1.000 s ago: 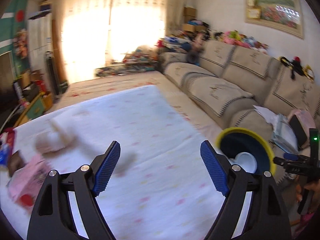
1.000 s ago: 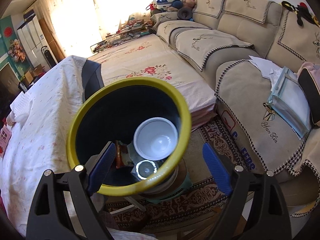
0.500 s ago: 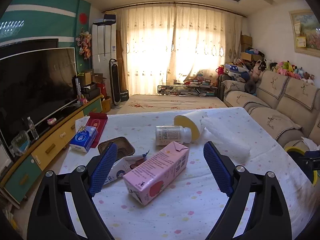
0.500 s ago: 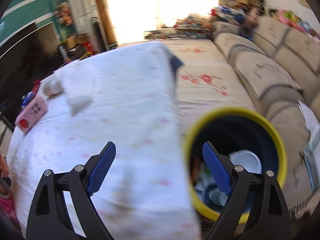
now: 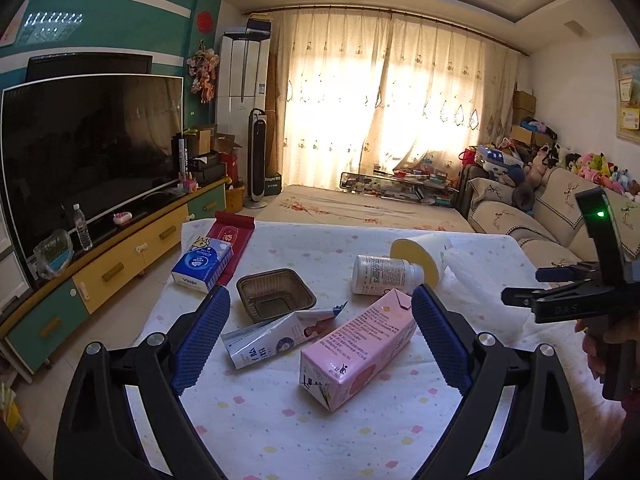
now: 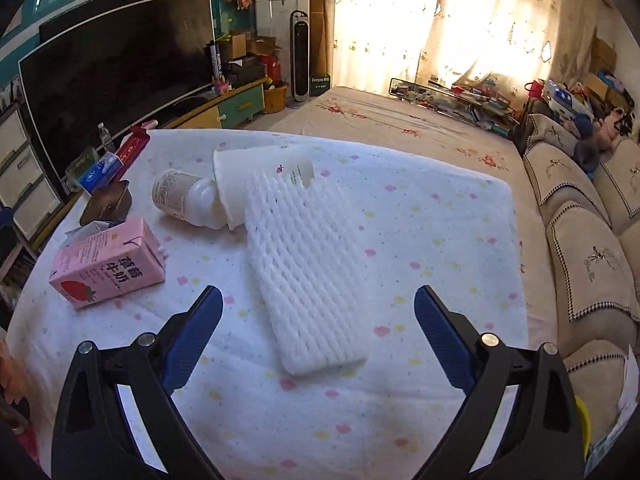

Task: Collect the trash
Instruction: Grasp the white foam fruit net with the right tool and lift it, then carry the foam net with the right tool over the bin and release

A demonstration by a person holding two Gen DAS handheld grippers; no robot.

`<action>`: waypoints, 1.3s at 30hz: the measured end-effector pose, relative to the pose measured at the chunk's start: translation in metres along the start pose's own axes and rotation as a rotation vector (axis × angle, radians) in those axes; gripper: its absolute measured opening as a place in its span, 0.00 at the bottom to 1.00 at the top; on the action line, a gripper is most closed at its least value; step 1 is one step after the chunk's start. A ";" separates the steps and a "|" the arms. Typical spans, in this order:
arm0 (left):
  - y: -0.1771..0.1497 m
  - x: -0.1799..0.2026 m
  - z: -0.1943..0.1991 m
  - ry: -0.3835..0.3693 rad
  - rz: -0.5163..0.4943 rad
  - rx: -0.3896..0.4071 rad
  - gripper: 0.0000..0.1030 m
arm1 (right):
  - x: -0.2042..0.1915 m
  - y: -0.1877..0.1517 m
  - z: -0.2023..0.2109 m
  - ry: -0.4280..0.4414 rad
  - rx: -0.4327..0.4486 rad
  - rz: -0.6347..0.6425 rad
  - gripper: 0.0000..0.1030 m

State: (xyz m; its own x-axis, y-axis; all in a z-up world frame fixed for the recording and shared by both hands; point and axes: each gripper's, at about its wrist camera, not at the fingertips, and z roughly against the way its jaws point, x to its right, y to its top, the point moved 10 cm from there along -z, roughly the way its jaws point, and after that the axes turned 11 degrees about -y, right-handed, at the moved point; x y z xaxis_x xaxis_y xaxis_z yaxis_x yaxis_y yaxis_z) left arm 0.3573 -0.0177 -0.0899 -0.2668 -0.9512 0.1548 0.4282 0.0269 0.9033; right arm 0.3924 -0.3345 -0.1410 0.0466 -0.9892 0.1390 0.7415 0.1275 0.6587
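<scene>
Covering the counter: a white cloth with small pastel flowers (image 6: 420,216), filling the middle of both views.
Foam net sleeve: white, flat (image 6: 306,276), centre of the right wrist view, its far end touching the paper cup.
Milk carton: pink, on its side (image 5: 356,348), lower centre of the left wrist view, between the blue pads.
Flattened carton: white and blue (image 5: 276,338), just left of the pink one.
Paper cup: tipped over (image 5: 418,254), mouth against the white bottle (image 5: 382,274).
Tray: brown, shallow (image 5: 276,294), left of the bottle.
Left tongs: spread wide, holding nothing (image 5: 320,340).
Right tongs: spread wide, empty, above the sleeve's near end (image 6: 318,334).
</scene>
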 end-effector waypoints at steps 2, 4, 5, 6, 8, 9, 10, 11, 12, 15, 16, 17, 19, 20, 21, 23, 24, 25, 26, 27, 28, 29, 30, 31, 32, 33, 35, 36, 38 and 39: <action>-0.001 0.002 -0.001 -0.004 -0.002 -0.006 0.88 | -0.005 0.002 -0.015 0.019 -0.038 0.013 0.89; -0.003 0.005 -0.003 -0.008 -0.010 -0.012 0.88 | -0.010 0.001 -0.027 0.040 -0.064 0.017 0.89; -0.004 0.006 -0.004 -0.009 -0.015 -0.016 0.88 | -0.010 0.001 -0.031 0.031 -0.071 0.018 0.89; -0.005 0.008 -0.005 -0.010 -0.018 -0.019 0.88 | -0.009 0.001 -0.036 0.020 -0.074 0.018 0.89; -0.005 0.010 -0.006 -0.014 -0.023 -0.023 0.88 | -0.009 0.001 -0.041 0.012 -0.077 0.012 0.89; -0.006 0.011 -0.007 -0.015 -0.025 -0.025 0.88 | -0.008 0.001 -0.043 0.012 -0.077 0.004 0.89; -0.006 0.011 -0.007 -0.013 -0.026 -0.026 0.88 | -0.006 0.001 -0.045 0.011 -0.079 -0.005 0.89; -0.006 0.012 -0.007 -0.013 -0.025 -0.027 0.88 | -0.006 0.000 -0.047 0.014 -0.084 -0.012 0.89; -0.007 0.012 -0.008 -0.015 -0.023 -0.030 0.88 | -0.006 -0.001 -0.049 0.019 -0.089 -0.017 0.89; -0.009 0.011 -0.010 -0.023 -0.018 -0.036 0.88 | -0.005 -0.006 -0.055 0.035 -0.123 -0.032 0.78; -0.009 0.012 -0.011 -0.026 -0.017 -0.038 0.88 | -0.006 -0.008 -0.058 0.046 -0.136 -0.037 0.72; -0.009 0.012 -0.012 -0.026 -0.019 -0.039 0.88 | -0.008 -0.011 -0.061 0.055 -0.148 -0.040 0.67; -0.010 0.013 -0.012 -0.023 -0.025 -0.040 0.88 | -0.009 -0.014 -0.061 0.042 -0.145 -0.031 0.56; -0.010 0.014 -0.012 -0.024 -0.027 -0.040 0.88 | -0.009 -0.014 -0.062 0.037 -0.147 -0.025 0.54; -0.010 0.014 -0.012 -0.024 -0.029 -0.039 0.88 | -0.009 -0.014 -0.060 0.037 -0.144 -0.025 0.44; -0.009 0.015 -0.011 -0.025 -0.035 -0.034 0.88 | -0.007 -0.014 -0.059 0.046 -0.146 -0.043 0.21; -0.009 0.016 -0.011 -0.023 -0.039 -0.033 0.88 | -0.006 -0.014 -0.059 0.051 -0.151 -0.054 0.14; -0.010 0.017 -0.011 -0.019 -0.043 -0.033 0.88 | -0.005 -0.014 -0.057 0.058 -0.152 -0.064 0.13; -0.010 0.017 -0.011 -0.018 -0.046 -0.033 0.88 | -0.004 -0.014 -0.056 0.060 -0.151 -0.071 0.13; -0.009 0.017 -0.012 -0.018 -0.048 -0.033 0.88 | -0.002 -0.014 -0.054 0.058 -0.149 -0.076 0.13; -0.009 0.018 -0.012 -0.015 -0.050 -0.031 0.88 | 0.000 -0.014 -0.051 0.057 -0.147 -0.079 0.13; -0.009 0.018 -0.012 -0.014 -0.052 -0.029 0.88 | 0.001 -0.014 -0.048 0.058 -0.144 -0.085 0.13; -0.009 0.017 -0.011 -0.015 -0.051 -0.028 0.88 | 0.002 -0.013 -0.043 0.060 -0.139 -0.091 0.13; -0.009 0.017 -0.011 -0.016 -0.051 -0.028 0.88 | 0.002 -0.012 -0.037 0.066 -0.130 -0.093 0.13; -0.009 0.017 -0.012 -0.017 -0.051 -0.028 0.88 | 0.001 -0.011 -0.028 0.070 -0.118 -0.093 0.13; -0.009 0.017 -0.011 -0.017 -0.052 -0.029 0.88 | 0.002 -0.012 -0.019 0.073 -0.104 -0.094 0.13; -0.009 0.018 -0.011 -0.017 -0.056 -0.029 0.88 | 0.003 -0.014 -0.002 0.079 -0.082 -0.098 0.13; -0.009 0.019 -0.011 -0.020 -0.056 -0.027 0.88 | 0.004 -0.016 0.008 0.080 -0.069 -0.099 0.13; -0.009 0.020 -0.010 -0.027 -0.057 -0.025 0.88 | 0.011 -0.022 0.024 0.082 -0.051 -0.106 0.13; -0.009 0.020 -0.010 -0.030 -0.057 -0.025 0.88 | 0.015 -0.026 0.032 0.079 -0.044 -0.113 0.13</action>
State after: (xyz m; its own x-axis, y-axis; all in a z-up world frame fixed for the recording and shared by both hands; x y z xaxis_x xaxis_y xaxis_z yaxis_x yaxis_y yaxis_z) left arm 0.3567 -0.0405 -0.0992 -0.3166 -0.9415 0.1156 0.4326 -0.0349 0.9009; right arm 0.3525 -0.3505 -0.1325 0.0119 -0.9999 0.0057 0.7737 0.0128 0.6334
